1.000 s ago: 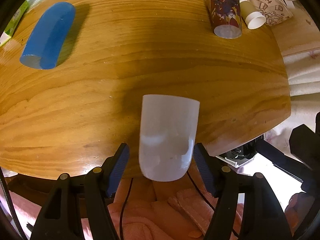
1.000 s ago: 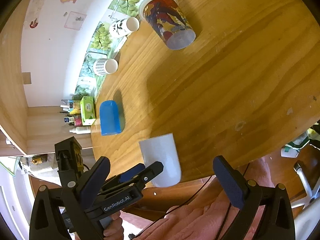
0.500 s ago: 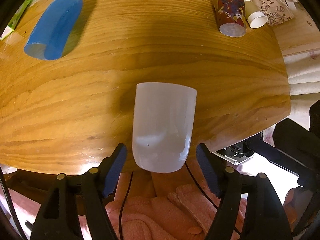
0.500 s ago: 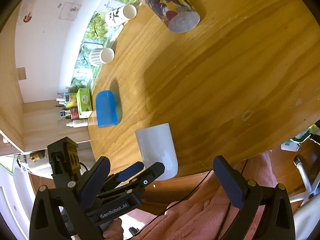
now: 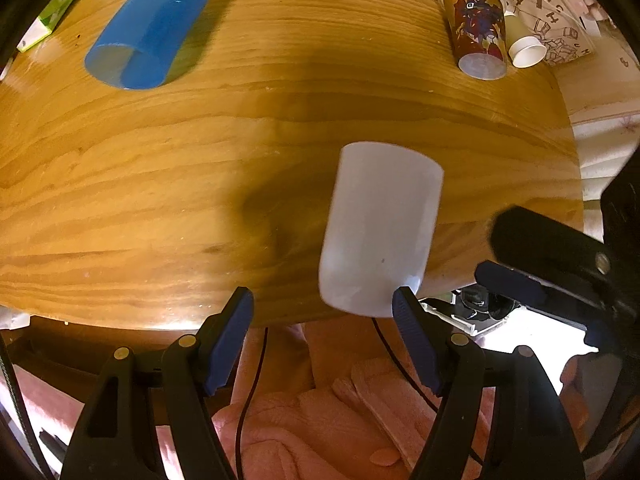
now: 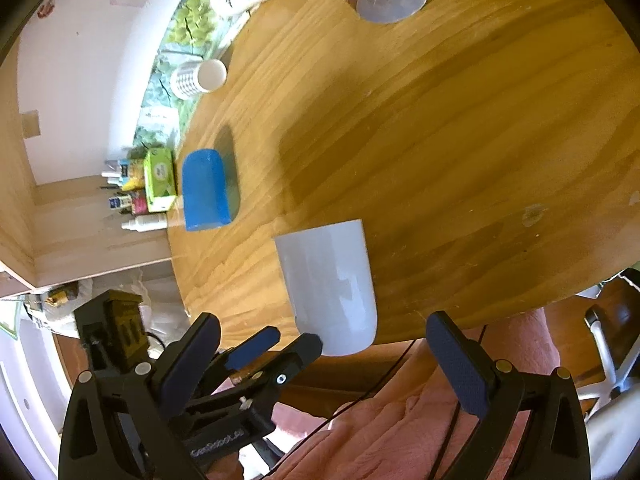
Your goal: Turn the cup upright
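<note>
one white cup (image 5: 380, 232) stands upside down at the near edge of the table (image 5: 200, 184), apart from two spread claws: left gripper (image 5: 324, 340), right gripper (image 6: 324, 364). one blue cup (image 5: 150, 26) lies tipped over.

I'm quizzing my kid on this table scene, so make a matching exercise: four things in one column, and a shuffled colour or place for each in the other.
Things:
1. cup nearest the grippers
2. cup by the green box
3. printed cup
4. left gripper

Descriptions:
A. blue
B. far end of the table, cartoon print
C. white, at the near edge
D. open, holding nothing

Pairs: 1-C, 2-A, 3-B, 4-D
</note>
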`<state>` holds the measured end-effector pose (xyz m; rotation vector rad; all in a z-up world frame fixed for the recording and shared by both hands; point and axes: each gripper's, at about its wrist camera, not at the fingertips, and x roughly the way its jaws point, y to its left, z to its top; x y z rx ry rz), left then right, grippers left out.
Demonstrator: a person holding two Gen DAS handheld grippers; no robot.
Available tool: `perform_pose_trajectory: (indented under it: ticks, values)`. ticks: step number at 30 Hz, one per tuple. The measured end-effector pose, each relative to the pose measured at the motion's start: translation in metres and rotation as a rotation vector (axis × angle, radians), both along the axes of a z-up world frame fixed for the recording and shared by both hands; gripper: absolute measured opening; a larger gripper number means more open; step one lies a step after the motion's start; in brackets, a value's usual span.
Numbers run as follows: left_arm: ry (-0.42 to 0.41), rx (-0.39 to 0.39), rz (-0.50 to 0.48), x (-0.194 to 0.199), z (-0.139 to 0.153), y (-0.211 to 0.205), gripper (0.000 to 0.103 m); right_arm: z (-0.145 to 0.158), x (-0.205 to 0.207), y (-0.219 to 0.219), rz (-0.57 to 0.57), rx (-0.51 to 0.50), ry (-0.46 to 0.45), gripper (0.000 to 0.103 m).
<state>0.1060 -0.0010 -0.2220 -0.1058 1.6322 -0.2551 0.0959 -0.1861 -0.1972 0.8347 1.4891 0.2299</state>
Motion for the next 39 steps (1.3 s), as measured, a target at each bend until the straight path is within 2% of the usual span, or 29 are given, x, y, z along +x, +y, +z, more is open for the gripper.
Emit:
perform_pose_trajectory:
  ticks: [7, 13, 18, 27, 29, 31, 34, 39]
  values:
    - [-0.011, 0.006, 0.0, -0.01, 0.002, 0.006, 0.075, -0.014, 0.01, 0.017, 0.046, -0.026, 0.045, 0.102]
    - [-0.038, 0.015, 0.039, -0.02, 0.004, 0.015, 0.075, -0.02, 0.023, 0.032, 0.076, -0.072, 0.055, 0.102]
    - [-0.044, 0.009, 0.088, -0.019, 0.004, 0.027, 0.075, -0.026, 0.033, 0.044, 0.112, -0.122, 0.063, 0.096]
    - [-0.067, 0.014, 0.105, -0.017, 0.011, 0.035, 0.075, -0.028, 0.043, 0.051, 0.167, -0.228, 0.037, 0.078]
    - [-0.07, 0.012, 0.102, -0.014, 0.012, 0.033, 0.075, -0.029, 0.043, 0.051, 0.175, -0.244, 0.038, 0.068]
    - [-0.077, 0.003, 0.099, -0.01, 0.014, 0.032, 0.075, -0.028, 0.043, 0.051, 0.179, -0.25, 0.031, 0.067]
    - [-0.089, -0.001, 0.089, -0.007, 0.017, 0.034, 0.075, -0.024, 0.041, 0.048, 0.171, -0.259, 0.0, 0.067]
    - [-0.095, -0.01, 0.074, -0.001, 0.018, 0.031, 0.075, -0.003, 0.041, 0.044, 0.166, -0.259, -0.152, 0.067]
